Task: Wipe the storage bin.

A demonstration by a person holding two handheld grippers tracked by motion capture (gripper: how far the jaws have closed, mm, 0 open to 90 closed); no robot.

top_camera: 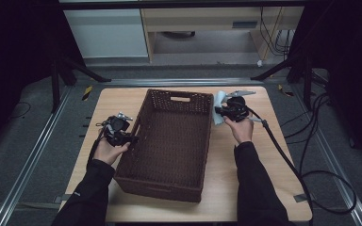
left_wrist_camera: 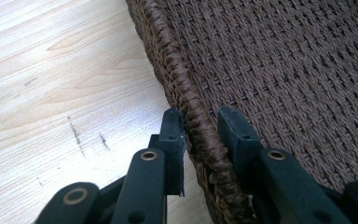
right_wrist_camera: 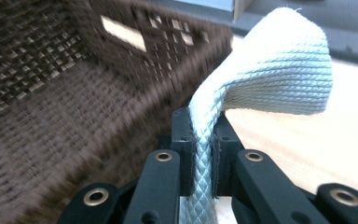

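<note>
The way left of the right gripper (top_camera: 222, 114) is being blocked by the basket (top_camera: 167, 141) wall; bare table (top_camera: 268, 155) is lying open to its right. The basket's rim is being straddled by the left gripper (top_camera: 131, 137), with open table left of it.

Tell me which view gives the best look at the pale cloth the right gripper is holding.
The right gripper view: the pale quilted cloth sits close up, pinched between the right gripper jaws, next to the basket. The high view shows it as a small pale patch by the basket's right rim.
</note>
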